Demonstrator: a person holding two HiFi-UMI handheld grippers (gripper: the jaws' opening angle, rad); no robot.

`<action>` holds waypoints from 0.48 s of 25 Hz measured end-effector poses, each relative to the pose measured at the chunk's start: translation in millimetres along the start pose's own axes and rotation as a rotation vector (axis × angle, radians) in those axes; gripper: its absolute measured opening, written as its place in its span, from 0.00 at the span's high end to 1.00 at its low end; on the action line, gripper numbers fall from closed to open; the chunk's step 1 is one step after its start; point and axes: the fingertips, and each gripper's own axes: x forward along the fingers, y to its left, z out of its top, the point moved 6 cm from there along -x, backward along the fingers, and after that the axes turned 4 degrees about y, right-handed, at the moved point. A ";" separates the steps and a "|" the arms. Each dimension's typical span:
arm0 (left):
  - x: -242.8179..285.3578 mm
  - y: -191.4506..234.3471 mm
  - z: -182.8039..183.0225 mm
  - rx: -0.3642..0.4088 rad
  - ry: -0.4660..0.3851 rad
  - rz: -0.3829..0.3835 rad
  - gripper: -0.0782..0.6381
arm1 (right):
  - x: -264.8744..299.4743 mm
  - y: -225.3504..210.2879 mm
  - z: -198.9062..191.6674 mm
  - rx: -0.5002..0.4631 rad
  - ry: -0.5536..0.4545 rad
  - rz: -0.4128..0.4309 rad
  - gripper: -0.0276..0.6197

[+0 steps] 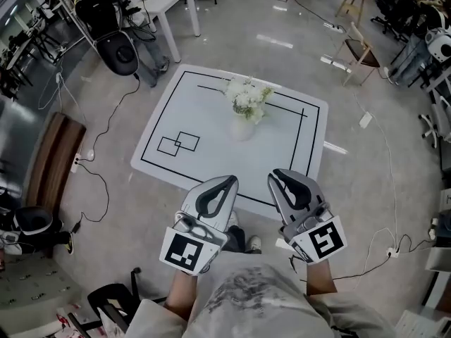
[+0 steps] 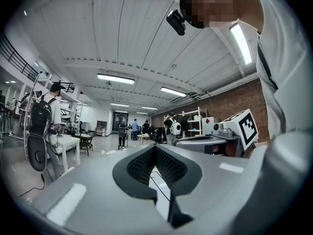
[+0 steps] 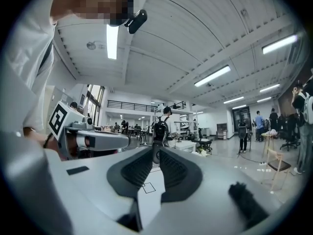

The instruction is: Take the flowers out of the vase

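Left fingers (image 2: pixel 139 168), right fingers (image 3: pixel 178 173): clenched, empty | vase (image 1: pixel 241 128): white flowers (image 1: pixel 248 95) inside, upright

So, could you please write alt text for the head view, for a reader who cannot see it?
A person holds the left gripper and right gripper, both shut and empty, by the near edge of a white table. A vase of white flowers stands toward its far side, untouched. Black lines mark the tabletop; cables trail over the floor.

A: How many of each?
B: Two tools: a left hand-held gripper (image 1: pixel 227 182), a right hand-held gripper (image 1: pixel 279 175).
A: And the rest?
B: One desk (image 1: pixel 211 111), one vase (image 1: pixel 242 128), one bunch of flowers (image 1: pixel 248 94).
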 end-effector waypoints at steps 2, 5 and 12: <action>5.7 8.4 -0.5 -0.020 0.020 -0.008 0.88 | 10.3 -4.2 -0.4 0.002 0.006 -0.004 0.86; 13.4 20.7 0.8 -0.018 0.027 -0.017 0.88 | 23.7 -9.9 -0.5 0.003 0.014 -0.015 0.83; 22.2 46.9 0.5 -0.021 0.026 -0.037 0.88 | 50.1 -17.0 -1.3 0.011 0.032 -0.042 0.79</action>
